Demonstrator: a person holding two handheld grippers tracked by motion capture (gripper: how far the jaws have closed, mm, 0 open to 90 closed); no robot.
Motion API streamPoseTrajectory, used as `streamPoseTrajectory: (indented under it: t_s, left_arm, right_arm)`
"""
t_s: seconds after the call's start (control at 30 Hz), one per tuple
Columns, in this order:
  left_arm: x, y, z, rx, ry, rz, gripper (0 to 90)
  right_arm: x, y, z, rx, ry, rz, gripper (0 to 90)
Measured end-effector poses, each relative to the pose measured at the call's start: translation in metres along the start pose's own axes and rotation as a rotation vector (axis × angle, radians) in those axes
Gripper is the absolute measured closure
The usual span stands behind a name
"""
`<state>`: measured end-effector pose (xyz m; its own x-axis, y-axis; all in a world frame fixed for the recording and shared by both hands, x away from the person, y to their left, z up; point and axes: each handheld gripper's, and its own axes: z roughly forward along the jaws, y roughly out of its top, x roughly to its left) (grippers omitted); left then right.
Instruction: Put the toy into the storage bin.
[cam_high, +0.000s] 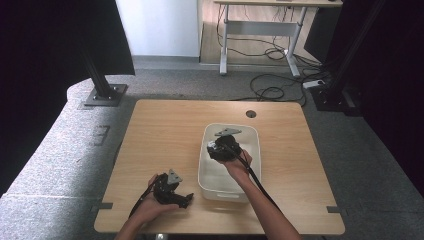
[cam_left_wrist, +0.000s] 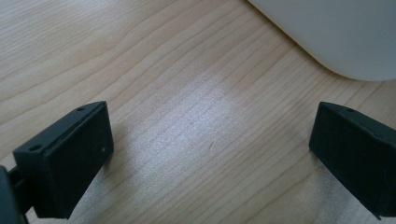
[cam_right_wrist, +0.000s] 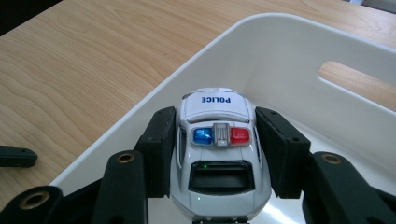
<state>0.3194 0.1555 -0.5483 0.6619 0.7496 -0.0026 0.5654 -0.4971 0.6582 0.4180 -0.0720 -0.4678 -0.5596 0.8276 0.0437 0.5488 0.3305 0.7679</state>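
Gripping toy car (cam_right_wrist: 219, 154) by its flanks, right gripper (cam_right_wrist: 217, 144) clenched; light, rigid, slick; tub (cam_right_wrist: 299, 51) wall at twelve o'clock.

The left half of the counter (cam_high: 160, 135) lies bare and open to passage. At centre right, the white bin (cam_high: 206, 167) with its raised walls blocks level movement; its inside is reachable from above.

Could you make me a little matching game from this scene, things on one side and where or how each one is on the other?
Things:
1. toy police car
2. left gripper
3. white bin
4. right gripper

States:
A. jaws wide apart over bare wood
B. clamped between two black jaws
C. stands on the wooden table
D. reaches into the bin

Pairs: 1-B, 2-A, 3-C, 4-D
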Motion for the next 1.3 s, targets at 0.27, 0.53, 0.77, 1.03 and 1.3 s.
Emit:
streamPoseTrajectory:
  t_s: [0.27,0.53,0.77,1.03,1.3]
  left_arm:
    - [0.0,0.0,0.0,0.0,-0.001,0.001,0.0]
    - [-0.001,0.0,0.0,-0.003,-0.002,-0.001,0.0]
    - [-0.001,0.0,0.0,0.0,-0.001,0.0,0.0]
    - [-0.001,0.0,0.0,0.0,-0.001,0.002,0.0]
    - [-0.001,0.0,0.0,-0.002,0.0,0.002,0.0]
  right_arm:
    - [0.003,-0.001,0.004,0.002,0.008,0.001,50.2]
    - [0.005,-0.001,0.008,0.008,0.011,0.0,50.2]
    - [0.007,-0.001,0.012,0.02,0.007,-0.007,50.2]
    - [0.004,-0.003,0.021,0.062,-0.011,-0.014,50.2]
    - [-0.001,-0.006,0.034,0.123,-0.021,-0.015,50.2]
